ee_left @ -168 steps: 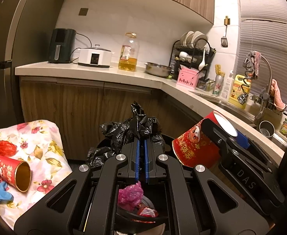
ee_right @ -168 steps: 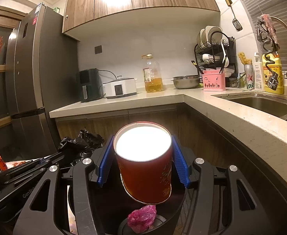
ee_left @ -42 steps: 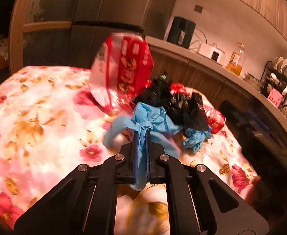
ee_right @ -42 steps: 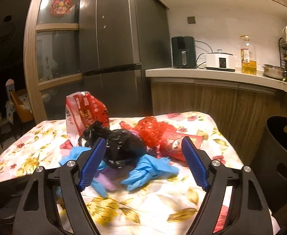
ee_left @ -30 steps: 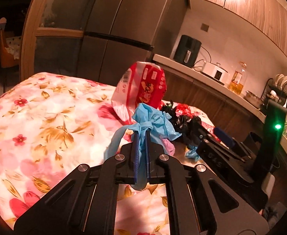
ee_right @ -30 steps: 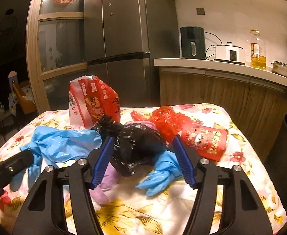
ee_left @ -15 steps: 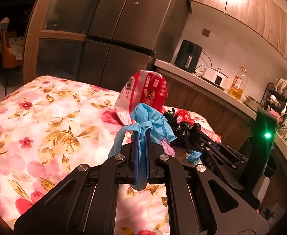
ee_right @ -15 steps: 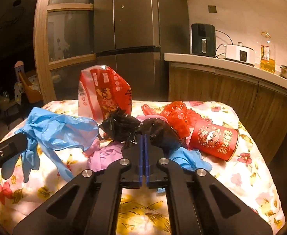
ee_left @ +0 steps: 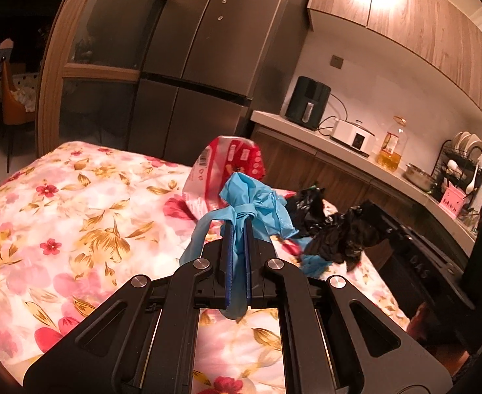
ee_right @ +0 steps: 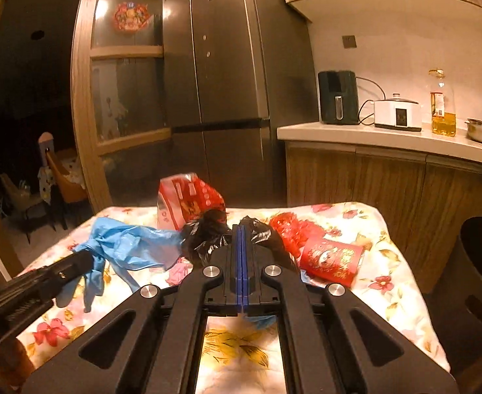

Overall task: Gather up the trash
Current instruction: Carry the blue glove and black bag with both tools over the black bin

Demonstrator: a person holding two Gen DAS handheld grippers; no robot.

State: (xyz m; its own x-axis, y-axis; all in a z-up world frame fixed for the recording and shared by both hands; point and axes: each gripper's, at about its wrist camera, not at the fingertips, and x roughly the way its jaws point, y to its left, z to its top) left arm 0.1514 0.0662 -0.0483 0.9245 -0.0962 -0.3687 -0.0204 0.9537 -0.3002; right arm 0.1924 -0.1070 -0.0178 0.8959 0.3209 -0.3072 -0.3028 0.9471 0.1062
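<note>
A: Here, the left gripper [ee_left: 237, 229] has its jaws pressed on a blue glove [ee_left: 254, 200], the glove bunching above the blue pads [ee_left: 229, 256] and a tail hanging below them. What does the right one hold?

B: The right gripper [ee_right: 242, 233] is clamped on a black bag [ee_right: 208, 236], its pads nearly together, the plastic puffing out at both sides of the tips.

A: Where does that bag sit from the left camera?

B: At 3 o'clock of the glove, lifted clear of the floral cloth [ee_left: 76, 216], crumpled, with the right tool's dark body beneath it.

A: And around the bag?

B: From the right camera, a red snack pack [ee_right: 188, 200] stands at 11 o'clock, behind it. Red netting [ee_right: 293, 233] lies at 2 o'clock, and a red cup [ee_right: 331, 259] lies on its side at 3 o'clock, just beside the netting. The glove hangs at 9 o'clock from the left tool.

A: The bin [ee_right: 480, 262]?

B: Far right, on the floor beside the table, well apart from the pile.

A: Background?

B: A steel fridge [ee_right: 228, 92] at 12 o'clock, and a counter [ee_right: 388, 134] at 2 o'clock.
</note>
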